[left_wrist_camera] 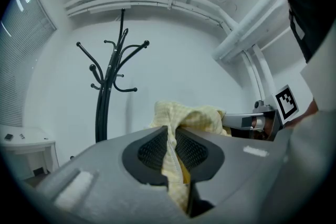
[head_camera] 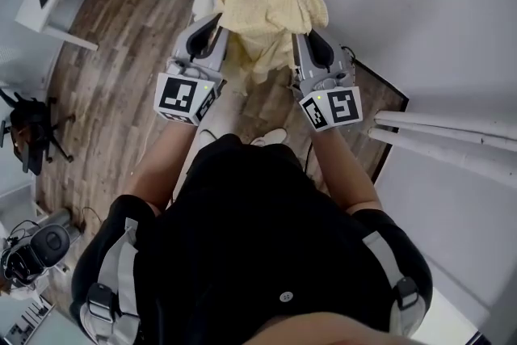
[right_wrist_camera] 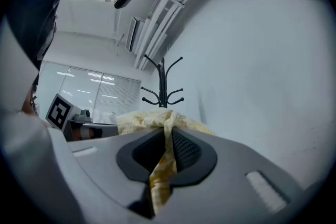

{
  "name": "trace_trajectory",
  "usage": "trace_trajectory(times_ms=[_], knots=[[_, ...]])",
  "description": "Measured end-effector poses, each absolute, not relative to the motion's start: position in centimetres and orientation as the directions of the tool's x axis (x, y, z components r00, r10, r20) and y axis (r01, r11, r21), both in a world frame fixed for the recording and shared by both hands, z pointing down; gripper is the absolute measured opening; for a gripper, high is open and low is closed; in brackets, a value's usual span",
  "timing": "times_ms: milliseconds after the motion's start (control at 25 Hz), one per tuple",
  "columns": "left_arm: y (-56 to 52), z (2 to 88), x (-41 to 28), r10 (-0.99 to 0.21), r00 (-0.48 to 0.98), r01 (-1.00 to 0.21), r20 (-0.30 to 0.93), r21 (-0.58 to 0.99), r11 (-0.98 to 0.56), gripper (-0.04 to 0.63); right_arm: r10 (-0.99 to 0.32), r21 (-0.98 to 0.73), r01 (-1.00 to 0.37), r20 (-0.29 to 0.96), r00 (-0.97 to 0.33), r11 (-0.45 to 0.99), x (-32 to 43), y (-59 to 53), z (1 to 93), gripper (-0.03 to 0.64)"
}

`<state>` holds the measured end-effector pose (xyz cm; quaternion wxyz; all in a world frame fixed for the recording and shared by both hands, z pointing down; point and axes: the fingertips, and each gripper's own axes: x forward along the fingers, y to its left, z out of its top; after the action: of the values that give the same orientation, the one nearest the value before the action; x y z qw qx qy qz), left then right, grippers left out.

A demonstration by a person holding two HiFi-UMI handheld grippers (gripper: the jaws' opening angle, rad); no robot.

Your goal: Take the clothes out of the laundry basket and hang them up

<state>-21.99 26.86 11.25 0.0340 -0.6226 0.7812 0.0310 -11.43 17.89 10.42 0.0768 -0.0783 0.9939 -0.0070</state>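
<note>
Head view: yellow cloth (head_camera: 271, 8) is held up between the left gripper (head_camera: 212, 30) and the right gripper (head_camera: 305, 40), above the wood floor (head_camera: 105, 77); no basket shows. Left gripper view: jaws clamped on a fold of the cloth, with a black coat stand (left_wrist_camera: 110, 81) ahead, well apart. Right gripper view: jaws likewise pinched on the cloth, the stand beyond. This piece looks taken out; hanging it is not yet done

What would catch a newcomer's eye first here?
A bunched pale yellow cloth, held up in front of the person, stands out most. The left gripper and the right gripper each pinch one side of it. Ahead, a black coat stand rises against the white wall.
</note>
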Motion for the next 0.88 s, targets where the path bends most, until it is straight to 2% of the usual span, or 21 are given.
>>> trace_trajectory(times_ms=[520, 880], knots=[[39.0, 9.6, -30.0, -0.975, -0.196, -0.981, -0.107, 0.017, 0.195, 0.041, -0.157, -0.010, -0.157, -0.157, -0.975, 0.988, -20.6, 30.1, 8.7, 0.028], [44.2, 11.3, -38.2, -0.961, -0.265, -0.964, -0.083, 0.027, 0.264, 0.041, -0.106, -0.010, -0.106, -0.121, -0.987, 0.994, -28.3, 34.4, 10.4, 0.029]])
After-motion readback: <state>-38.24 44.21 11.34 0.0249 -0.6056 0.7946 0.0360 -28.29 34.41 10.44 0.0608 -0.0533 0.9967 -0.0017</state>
